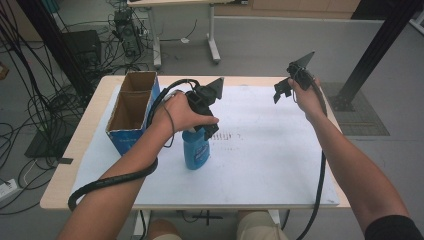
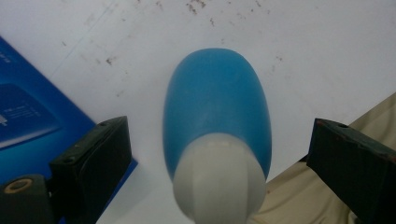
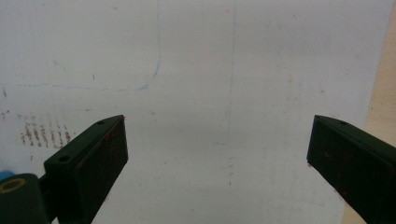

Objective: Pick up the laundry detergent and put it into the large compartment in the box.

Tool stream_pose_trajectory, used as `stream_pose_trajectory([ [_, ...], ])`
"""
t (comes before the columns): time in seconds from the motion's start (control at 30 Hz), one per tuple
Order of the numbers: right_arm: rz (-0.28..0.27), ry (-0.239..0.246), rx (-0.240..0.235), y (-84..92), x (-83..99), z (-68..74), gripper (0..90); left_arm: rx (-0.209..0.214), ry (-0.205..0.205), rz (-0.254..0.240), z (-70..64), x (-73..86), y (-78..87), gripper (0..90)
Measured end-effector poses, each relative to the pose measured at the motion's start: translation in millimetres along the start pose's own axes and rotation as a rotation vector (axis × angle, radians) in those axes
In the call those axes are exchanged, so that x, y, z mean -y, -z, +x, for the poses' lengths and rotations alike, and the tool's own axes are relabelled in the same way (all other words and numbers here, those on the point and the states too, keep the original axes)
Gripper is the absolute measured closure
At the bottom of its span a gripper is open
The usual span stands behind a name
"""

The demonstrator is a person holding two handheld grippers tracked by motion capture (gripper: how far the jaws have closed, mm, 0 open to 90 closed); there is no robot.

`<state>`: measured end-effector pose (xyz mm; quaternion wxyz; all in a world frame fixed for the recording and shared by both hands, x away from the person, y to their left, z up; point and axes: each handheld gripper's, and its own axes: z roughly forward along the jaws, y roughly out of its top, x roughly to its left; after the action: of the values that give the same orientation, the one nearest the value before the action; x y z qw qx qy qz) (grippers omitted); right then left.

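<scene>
I have the left gripper [image 1: 204,116] hovering right over the blue bottle [image 1: 195,148], which stands upright on the white sheet [image 1: 270,160] just right of the blue cardboard box [image 1: 131,112] at the left of the table; its jaws are wide apart on either side of the bottle's white cap [image 2: 219,179], touching nothing as far as I can judge from that close, blurred view. My right gripper [image 1: 286,87] is raised over the far right of the sheet, well away from the bottle, jaws spread with only bare sheet between them.
</scene>
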<state>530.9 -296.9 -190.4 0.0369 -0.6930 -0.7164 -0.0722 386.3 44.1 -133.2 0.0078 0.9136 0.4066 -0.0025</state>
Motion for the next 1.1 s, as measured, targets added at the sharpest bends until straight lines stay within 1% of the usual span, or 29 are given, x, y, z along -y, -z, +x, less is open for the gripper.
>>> stream_pose_trajectory([
  [0.13, 0.000, -0.002, -0.001, -1.5, 0.0, -1.7, 5.1, 0.009, 0.004, 0.004, 0.8, -0.2, -12.3, 7.0],
  [0.37, -0.001, -0.002, -0.004, -2.4, 0.4, -4.0, 5.2, 0.013, 0.002, 0.013, 1.1, -0.3, -20.5, 7.3],
  [0.43, -0.001, -0.004, -0.005, -2.3, 0.5, -4.3, 5.2, 0.010, -0.002, 0.019, 1.0, -1.1, -21.8, 7.3],
  [0.6, -0.004, -0.006, -0.007, -1.4, 1.5, -6.2, 5.2, -0.001, -0.005, 0.013, -1.1, 0.4, -24.6, 7.5],
  [0.73, -0.005, -0.006, -0.010, -0.3, 2.2, -8.3, 5.2, -0.014, -0.011, 0.014, -3.6, -0.3, -25.4, 7.6],
  [0.87, -0.006, -0.010, -0.010, 0.3, 2.7, -9.1, 5.2, -0.018, -0.016, 0.018, -3.5, -0.6, -26.5, 7.7],
  [1.1, -0.009, -0.010, -0.012, 0.8, 3.2, -9.7, 5.2, -0.017, -0.019, 0.001, -2.8, 3.4, -28.3, 7.9],
])
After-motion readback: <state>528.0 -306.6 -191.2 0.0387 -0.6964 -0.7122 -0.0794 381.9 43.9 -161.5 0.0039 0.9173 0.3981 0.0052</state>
